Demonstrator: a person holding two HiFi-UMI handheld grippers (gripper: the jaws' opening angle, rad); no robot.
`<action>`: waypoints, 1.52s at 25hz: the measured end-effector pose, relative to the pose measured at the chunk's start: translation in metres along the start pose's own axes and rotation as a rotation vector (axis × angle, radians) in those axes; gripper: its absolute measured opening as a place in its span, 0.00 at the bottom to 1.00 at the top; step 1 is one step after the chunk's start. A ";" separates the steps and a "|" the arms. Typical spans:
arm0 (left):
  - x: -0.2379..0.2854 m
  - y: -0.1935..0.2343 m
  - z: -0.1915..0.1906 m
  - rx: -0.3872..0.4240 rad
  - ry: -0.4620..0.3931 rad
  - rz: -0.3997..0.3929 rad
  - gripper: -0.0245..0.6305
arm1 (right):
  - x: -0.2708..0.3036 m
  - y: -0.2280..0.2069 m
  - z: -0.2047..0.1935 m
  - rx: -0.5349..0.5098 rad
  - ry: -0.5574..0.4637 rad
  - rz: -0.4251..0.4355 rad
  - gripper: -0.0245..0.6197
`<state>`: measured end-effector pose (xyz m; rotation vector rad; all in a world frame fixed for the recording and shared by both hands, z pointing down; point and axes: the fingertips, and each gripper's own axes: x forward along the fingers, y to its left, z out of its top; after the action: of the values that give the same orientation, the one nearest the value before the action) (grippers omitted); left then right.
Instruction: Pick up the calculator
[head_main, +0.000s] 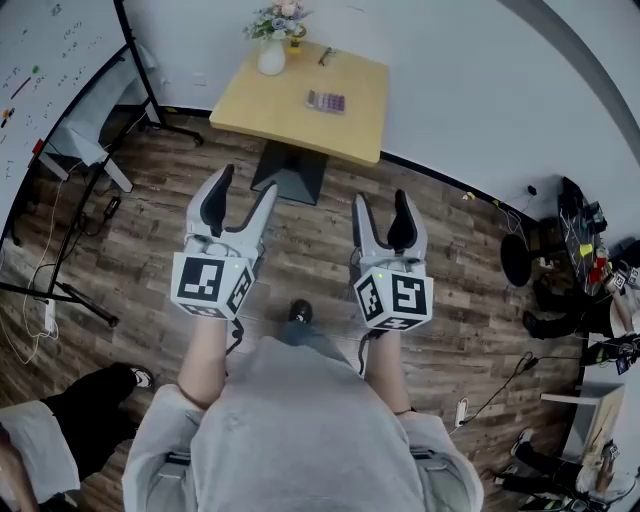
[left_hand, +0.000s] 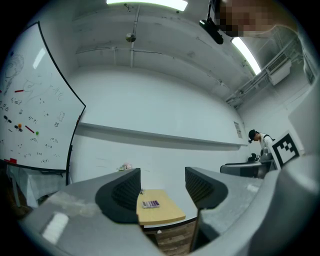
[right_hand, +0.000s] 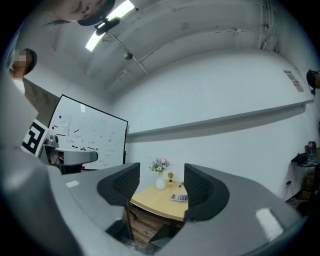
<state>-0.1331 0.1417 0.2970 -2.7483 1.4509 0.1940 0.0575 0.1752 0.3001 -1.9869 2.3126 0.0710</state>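
Jaws spread and empty on left hand-held gripper (head_main: 245, 186) and right hand-held gripper (head_main: 382, 200), both well short of the counter (head_main: 290, 125); calculator (head_main: 326, 101) lies flat near its middle, clear of the vase (head_main: 271, 58) at the far-left corner, so approach low and pinch across the narrow sides.

Calculator (head_main: 326, 101) on wooden table (head_main: 360, 125)

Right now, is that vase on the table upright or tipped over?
Upright: the vase stands on its base on the table, with flowers rising from its top.
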 end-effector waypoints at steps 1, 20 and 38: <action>0.009 0.003 0.001 0.002 -0.002 0.005 0.46 | 0.009 -0.005 0.001 -0.001 -0.001 0.002 0.45; 0.141 0.020 -0.006 0.018 -0.024 0.065 0.46 | 0.126 -0.089 -0.001 0.012 -0.026 0.049 0.45; 0.218 0.048 -0.028 0.010 0.000 0.025 0.46 | 0.192 -0.123 -0.024 0.042 -0.005 0.002 0.45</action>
<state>-0.0479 -0.0666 0.2999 -2.7242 1.4825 0.1865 0.1491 -0.0348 0.3081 -1.9617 2.2937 0.0278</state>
